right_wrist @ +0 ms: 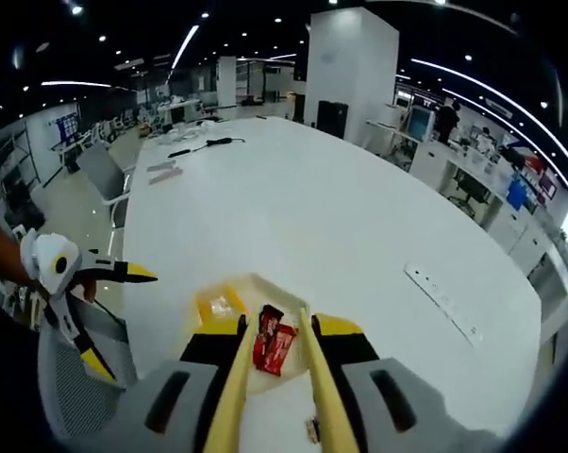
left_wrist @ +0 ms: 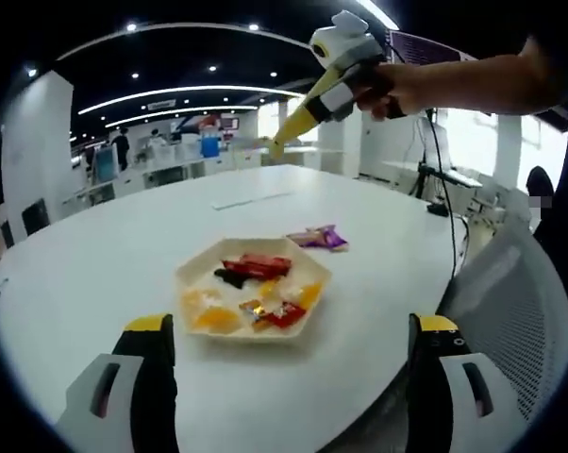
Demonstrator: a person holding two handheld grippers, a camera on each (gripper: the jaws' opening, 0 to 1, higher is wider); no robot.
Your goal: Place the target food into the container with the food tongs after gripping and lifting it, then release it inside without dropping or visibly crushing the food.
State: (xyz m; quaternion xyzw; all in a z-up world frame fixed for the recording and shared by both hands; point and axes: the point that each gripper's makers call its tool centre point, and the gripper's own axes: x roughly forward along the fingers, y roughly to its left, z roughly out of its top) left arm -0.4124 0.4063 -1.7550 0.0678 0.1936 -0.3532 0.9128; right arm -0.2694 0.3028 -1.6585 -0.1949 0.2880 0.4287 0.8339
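Risk lies mostly in the squeeze: the left gripper (left_wrist: 292, 323) hangs with jaws spread wide and empty over the table's near edge, while the right gripper (right_wrist: 275, 330) clamps the yellow tongs (right_wrist: 235, 377), held high. Too hard a pinch would crush a wrapper; too light and it slips mid-lift. The likely target, a purple-wrapped sweet (left_wrist: 318, 238), lies just beside the far edge of the tray (left_wrist: 194, 274) of sweets. Beyond, the white table (right_wrist: 341, 217) runs long and glossy into an open office with ceiling lights.

bright ceiling lights (left_wrist: 171, 94) – soft focus (edges bend).
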